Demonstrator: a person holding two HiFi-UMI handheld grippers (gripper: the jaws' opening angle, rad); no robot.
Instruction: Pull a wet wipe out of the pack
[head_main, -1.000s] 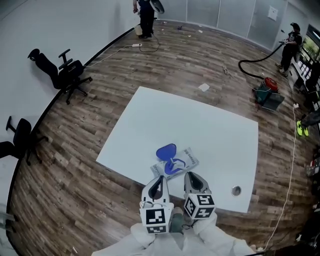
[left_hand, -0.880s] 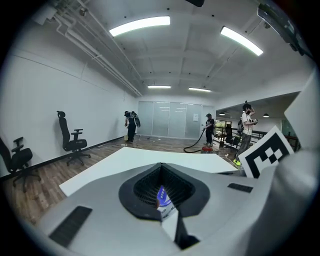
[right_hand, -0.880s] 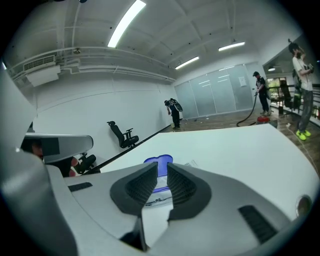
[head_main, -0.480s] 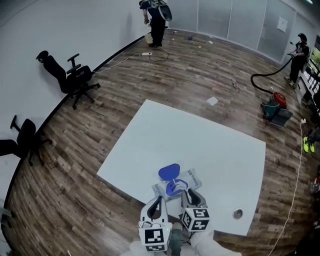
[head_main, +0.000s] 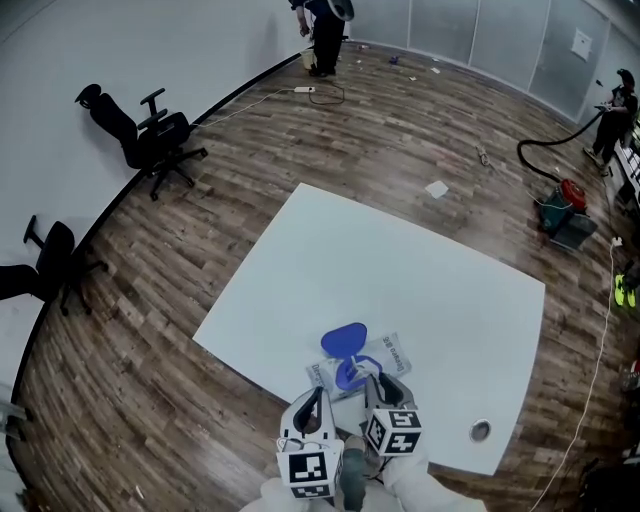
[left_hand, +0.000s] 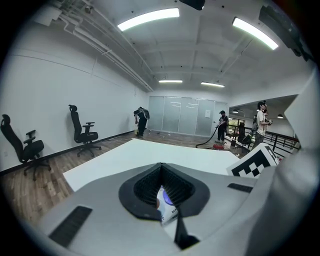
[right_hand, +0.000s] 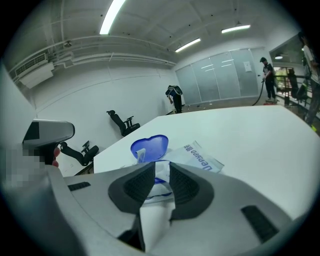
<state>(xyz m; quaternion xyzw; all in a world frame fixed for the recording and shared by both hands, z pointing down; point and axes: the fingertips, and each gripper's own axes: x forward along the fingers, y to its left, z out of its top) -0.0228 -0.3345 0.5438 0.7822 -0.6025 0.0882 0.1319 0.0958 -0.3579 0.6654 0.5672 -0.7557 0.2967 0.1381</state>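
A wet wipe pack (head_main: 387, 353) lies flat near the front edge of the white table (head_main: 400, 260), its blue lid (head_main: 345, 339) flipped open. In the right gripper view, my right gripper (right_hand: 156, 167) is shut on a white wipe (right_hand: 152, 220) that runs between its pads, just in front of the pack (right_hand: 197, 157) and the raised lid (right_hand: 150, 145). My left gripper (head_main: 312, 400) sits at the pack's near left corner. In the left gripper view its jaws (left_hand: 161, 167) meet at the tips, with the pack's edge (left_hand: 167, 207) caught in the hollow between them.
A round cable hole (head_main: 481, 431) sits in the table's near right corner. Two office chairs (head_main: 150, 135) (head_main: 45, 265) stand by the left wall. A vacuum and hose (head_main: 555, 190) lie on the wood floor at far right, with people standing far off.
The head camera has shifted a little, so the table sits slightly lower and further right in view. Both grippers stay at the pack's near edge, close together.
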